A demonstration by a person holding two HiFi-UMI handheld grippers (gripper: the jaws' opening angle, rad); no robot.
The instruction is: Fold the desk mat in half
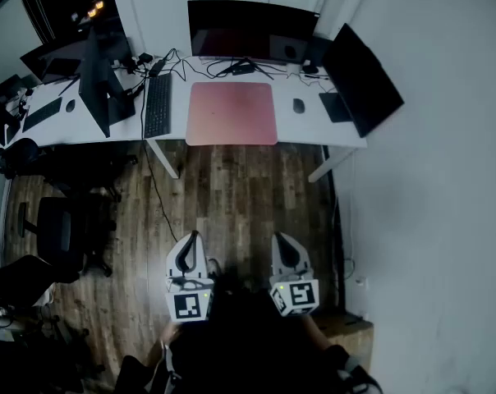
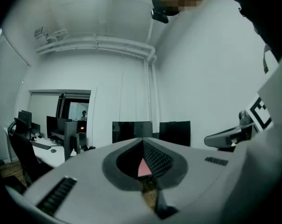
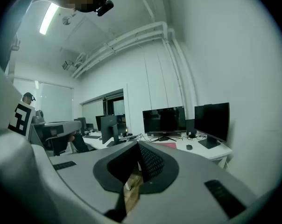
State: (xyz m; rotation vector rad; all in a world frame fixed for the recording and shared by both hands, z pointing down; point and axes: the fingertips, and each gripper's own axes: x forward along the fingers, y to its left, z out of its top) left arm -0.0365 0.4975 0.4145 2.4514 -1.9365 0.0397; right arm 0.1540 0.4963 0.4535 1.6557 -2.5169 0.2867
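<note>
A pink desk mat [image 1: 231, 113] lies flat on the white desk [image 1: 310, 125] at the far side of the room, in front of a dark monitor [image 1: 252, 29]. Both grippers hang close to the person's body over the wooden floor, far from the desk. My left gripper [image 1: 190, 242] is shut with nothing in it, and so is my right gripper [image 1: 283, 243]. Through the left gripper's closed jaws a sliver of the mat [image 2: 144, 167] shows. In the right gripper view the mat [image 3: 169, 145] is a thin pink strip on the desk.
A keyboard [image 1: 158, 105] lies left of the mat, a mouse [image 1: 298, 105] to its right, and a second monitor [image 1: 363, 76] stands at the desk's right end. More desks, monitors and black chairs [image 1: 63, 224] fill the left. A white wall [image 1: 429, 220] runs along the right.
</note>
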